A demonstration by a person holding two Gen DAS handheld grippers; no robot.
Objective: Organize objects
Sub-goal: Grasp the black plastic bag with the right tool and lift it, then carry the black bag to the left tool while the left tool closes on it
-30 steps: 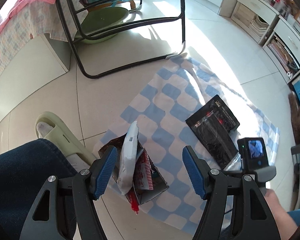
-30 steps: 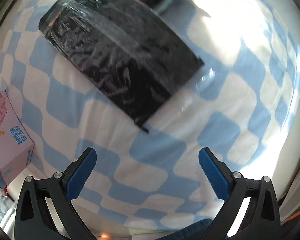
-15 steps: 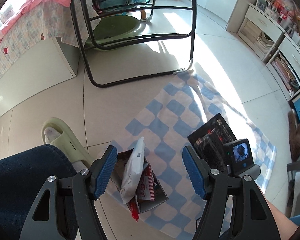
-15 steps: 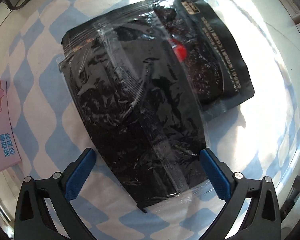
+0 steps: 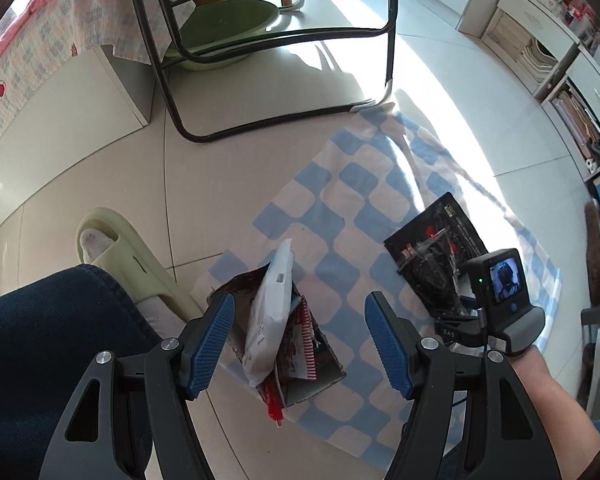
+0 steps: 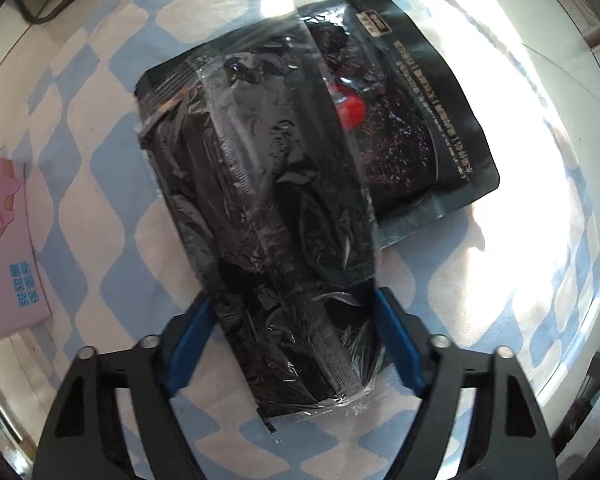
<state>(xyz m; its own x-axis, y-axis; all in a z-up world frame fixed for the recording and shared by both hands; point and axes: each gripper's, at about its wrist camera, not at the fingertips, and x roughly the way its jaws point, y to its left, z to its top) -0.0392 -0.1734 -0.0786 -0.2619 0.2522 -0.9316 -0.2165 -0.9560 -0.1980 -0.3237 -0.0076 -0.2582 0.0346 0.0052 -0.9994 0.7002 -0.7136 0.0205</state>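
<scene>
1. At the lower middle of the left wrist view, an open cardboard box (image 5: pixel 300 376) stood on the blue and white checked cloth (image 5: pixel 340 216), tilted, its mouth facing up toward the camera.
2. In the box a white pouch (image 5: pixel 272 312) stood on end, well above the rim, with a red and white striped packet (image 5: pixel 304 344) just beside it; a red item (image 5: pixel 274 408) stuck out past the box's lower edge.
3. At the upper left of that view a green basin (image 5: pixel 228 28) sat under a black metal chair frame (image 5: pixel 388 32); its contents could not be made out.
4. At the left edge of the right wrist view, a pink box (image 6: pixel 4 248) lay on the cloth, closed on the side that showed.
5. The left claw (image 5: pixel 300 346) hung wide open above the cardboard box, holding nothing.
6. The right claw (image 6: pixel 292 340) pointed down at the cloth, its jaws closing, half open, around the near end of a clear-wrapped black bag (image 6: pixel 268 220).
7. Both blue pads sat at the bag's edges; whether they already pressed it could not be told.
8. That bag lay across a black printed pouch (image 6: pixel 428 120) in the middle of the right wrist view, overlapping its left part.
</scene>
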